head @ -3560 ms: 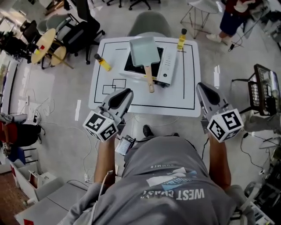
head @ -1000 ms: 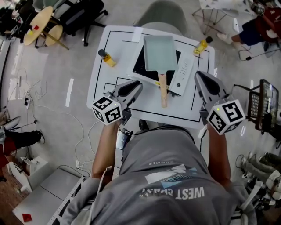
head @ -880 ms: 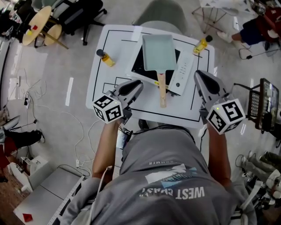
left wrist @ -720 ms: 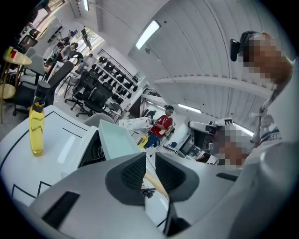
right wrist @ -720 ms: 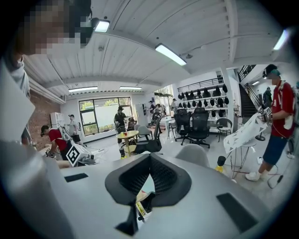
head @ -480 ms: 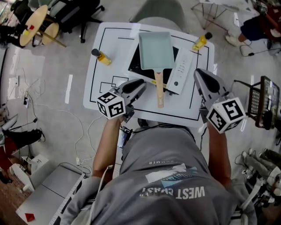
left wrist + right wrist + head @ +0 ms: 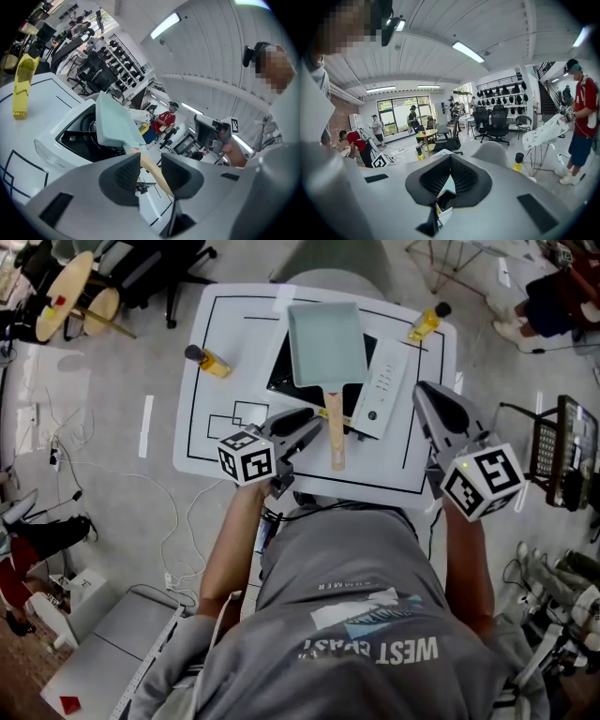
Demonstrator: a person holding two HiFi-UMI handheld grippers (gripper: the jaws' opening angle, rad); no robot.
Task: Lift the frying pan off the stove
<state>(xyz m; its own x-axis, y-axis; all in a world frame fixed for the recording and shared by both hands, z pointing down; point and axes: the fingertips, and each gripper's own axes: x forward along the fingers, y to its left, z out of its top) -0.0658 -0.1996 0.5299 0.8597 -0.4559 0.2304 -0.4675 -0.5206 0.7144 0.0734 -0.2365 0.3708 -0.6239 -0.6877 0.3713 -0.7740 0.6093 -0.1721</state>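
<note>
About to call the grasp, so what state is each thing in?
frying pan: on the stove, empty.
stove: on the table.
left gripper: open, jaws just opening, nothing between the pads; handle just ahead.
right gripper: shut, empty.
left bottle: upright, capped.
right bottle: upright, capped.

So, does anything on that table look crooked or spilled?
Nothing is spilled. The stove sits askew to the table's black lines, and the frying pan has its handle jutting past the stove's front edge.
</note>
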